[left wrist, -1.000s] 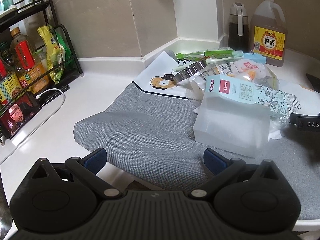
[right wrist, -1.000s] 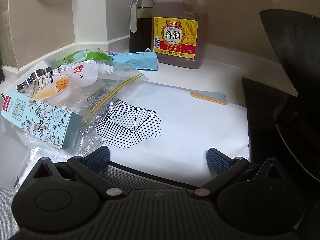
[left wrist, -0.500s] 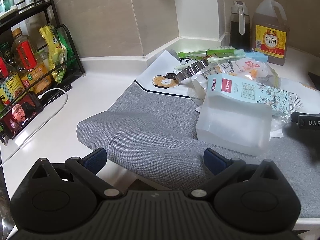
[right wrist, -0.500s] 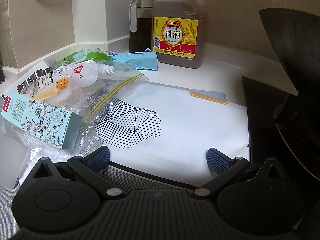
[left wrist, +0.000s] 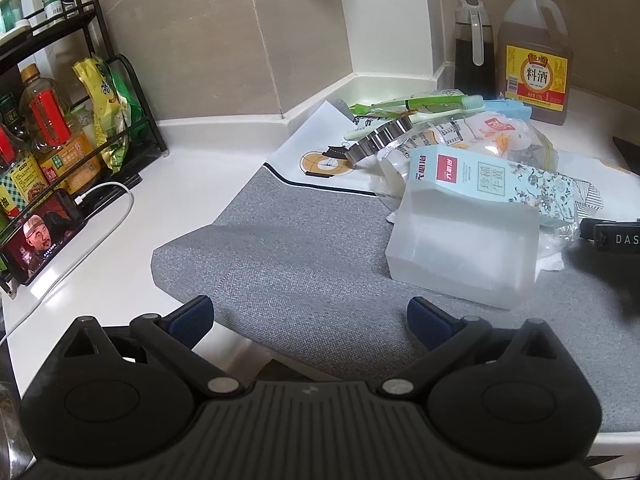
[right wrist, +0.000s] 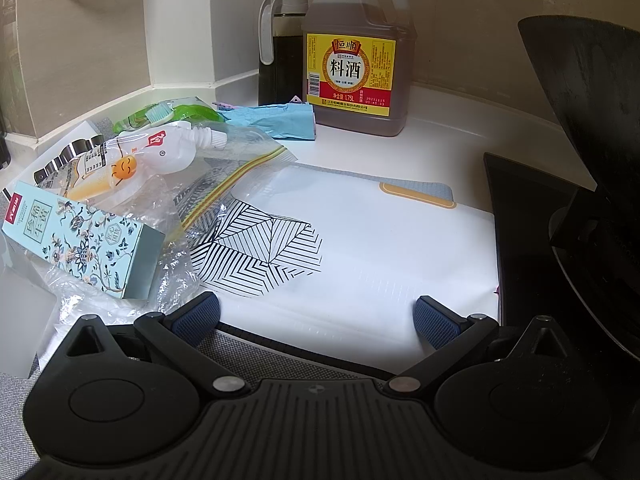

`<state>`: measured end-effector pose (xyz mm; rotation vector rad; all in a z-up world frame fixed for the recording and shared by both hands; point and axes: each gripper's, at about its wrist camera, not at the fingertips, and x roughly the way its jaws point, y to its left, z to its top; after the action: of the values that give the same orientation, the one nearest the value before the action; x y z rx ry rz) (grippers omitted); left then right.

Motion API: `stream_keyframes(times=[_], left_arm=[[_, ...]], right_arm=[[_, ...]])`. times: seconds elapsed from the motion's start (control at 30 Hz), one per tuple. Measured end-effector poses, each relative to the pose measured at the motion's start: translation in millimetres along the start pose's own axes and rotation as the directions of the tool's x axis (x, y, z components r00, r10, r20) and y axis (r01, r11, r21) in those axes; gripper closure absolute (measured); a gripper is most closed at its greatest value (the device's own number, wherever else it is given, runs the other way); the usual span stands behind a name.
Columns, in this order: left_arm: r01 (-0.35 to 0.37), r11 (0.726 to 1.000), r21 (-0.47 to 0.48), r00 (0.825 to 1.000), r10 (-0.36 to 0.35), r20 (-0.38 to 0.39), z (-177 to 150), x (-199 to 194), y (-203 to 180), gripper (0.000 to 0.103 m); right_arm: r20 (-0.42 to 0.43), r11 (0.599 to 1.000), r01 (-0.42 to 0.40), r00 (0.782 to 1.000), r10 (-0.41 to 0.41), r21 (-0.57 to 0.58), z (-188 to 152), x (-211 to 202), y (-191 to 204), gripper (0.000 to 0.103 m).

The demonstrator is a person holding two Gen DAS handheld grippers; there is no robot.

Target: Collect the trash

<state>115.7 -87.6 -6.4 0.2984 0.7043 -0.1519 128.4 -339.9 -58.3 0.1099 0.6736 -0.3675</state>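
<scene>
Right now I have both claws spread wide with nothing between the blue pads. My left claw (left wrist: 310, 314) hovers over the near edge of the grey mat (left wrist: 304, 236), which overhangs the near edge of the white tabletop (left wrist: 176, 168). Ahead of it, toward the mat's right side, the trash sits in a loose heap: a translucent plastic box (left wrist: 460, 248) with a floral carton (left wrist: 488, 182) leaning across its top, crumpled clear plastic bags (right wrist: 224, 172) behind, a squeeze pouch (right wrist: 160, 152) with a white nozzle lying on them, and a green toothbrush (left wrist: 420, 104) in its packaging at the far side of the heap. A strip of metal cutters (left wrist: 380, 140) lies just beside the pouch.

My right claw (right wrist: 316, 314) hangs over a white sheet with a black line pattern (right wrist: 256, 252), the carton and bags just to its left. Near the tabletop's back edge stand a large jug of cooking wine (right wrist: 356, 60) and a dark oil dispenser (right wrist: 280, 48), touching or nearly so, with a blue glove (right wrist: 276, 120) lying in front of them. A black stove (right wrist: 520, 216) borders the sheet on the right, and a spice rack (left wrist: 60, 92) occupies the tabletop's far left corner.
</scene>
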Motion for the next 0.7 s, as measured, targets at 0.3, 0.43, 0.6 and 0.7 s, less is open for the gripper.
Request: stream_keyframes(times=[0.3,0.43,0.6,0.7], left_arm=[[0.000,1.000,0.010,1.000,0.000,0.003,0.2,-1.4,-3.0,0.000],[-0.002,1.000,0.007,1.000,0.002,0.005,0.9,-1.2,-1.9,0.000],[-0.003,1.000,0.010,1.000,0.002,0.002,1.2,-0.1,-3.6,0.000],[-0.002,1.000,0.015,1.000,0.002,0.010,1.0,-1.9,-4.6,0.000]], right_arm=[[-0.001,1.000,-0.001,1.000,0.001,0.000,-0.1,0.0,-0.1,0.000],[-0.001,1.000,-0.001,1.000,0.001,0.000,-0.2,0.0,-0.2,0.000],[-0.001,1.000,-0.001,1.000,0.001,0.001,0.1,0.2,0.2,0.000],[-0.001,1.000,-0.002,1.000,0.002,0.001,-0.1,0.1,0.0,0.000]])
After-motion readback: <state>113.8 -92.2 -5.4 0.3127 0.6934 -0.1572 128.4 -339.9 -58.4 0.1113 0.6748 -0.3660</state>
